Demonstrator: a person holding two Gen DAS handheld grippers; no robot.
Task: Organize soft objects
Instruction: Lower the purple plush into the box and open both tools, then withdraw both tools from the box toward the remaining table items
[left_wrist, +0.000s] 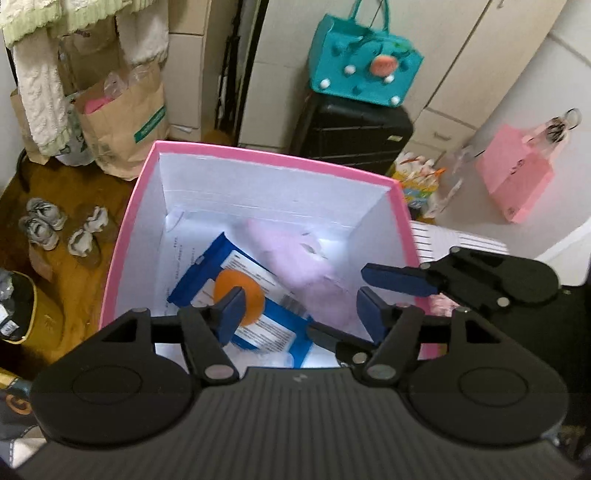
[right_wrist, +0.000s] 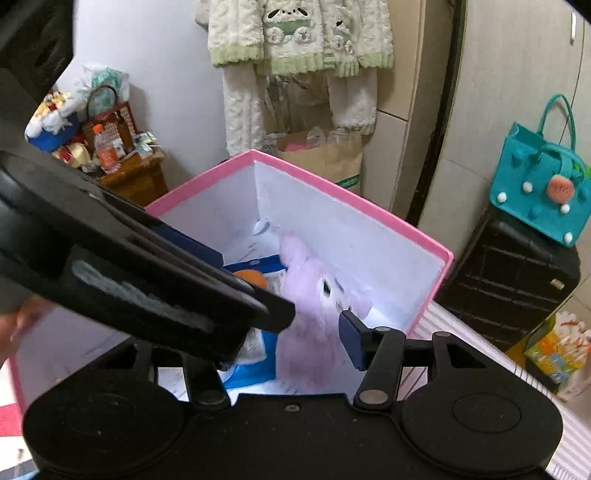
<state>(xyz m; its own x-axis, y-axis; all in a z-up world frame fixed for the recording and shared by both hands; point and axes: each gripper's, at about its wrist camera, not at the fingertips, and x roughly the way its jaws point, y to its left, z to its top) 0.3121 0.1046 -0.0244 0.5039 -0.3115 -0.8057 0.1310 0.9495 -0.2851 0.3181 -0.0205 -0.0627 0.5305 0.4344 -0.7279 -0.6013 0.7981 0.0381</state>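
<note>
Cluttered bedroom corner all around you: a teal handbag (left_wrist: 365, 59) sits on top of a black suitcase (left_wrist: 351, 129), a brown paper bag (left_wrist: 125, 118) leans by the wall, and fluffy cream-and-green pyjamas (right_wrist: 295, 44) hang above it. Right below both tools is the pink box (left_wrist: 258, 155) with its white inside walls, open at the top.

Look down into it: the lilac plush toy (left_wrist: 303, 266) lies on the box floor, its long ears towards the far wall, and in the right wrist view it shows a dark eye. Just beside it, touching on its left, lies a blue packet (left_wrist: 243, 295) with white labels, and an orange round thing (left_wrist: 240, 295) rests on top of that packet; what it is, you can't quite make out through the blur.

Your left gripper (left_wrist: 299, 314) hovers above the box, jaws spread wide, nothing between them. Your right gripper (right_wrist: 317, 325) hangs over the near right part of the box, and its blue right finger is clear to see, but the left tool crosses in front and covers the other finger. In the left wrist view the right tool's blue fingers (left_wrist: 395, 278) stand apart with nothing in them, just over the box's right rim.
</note>
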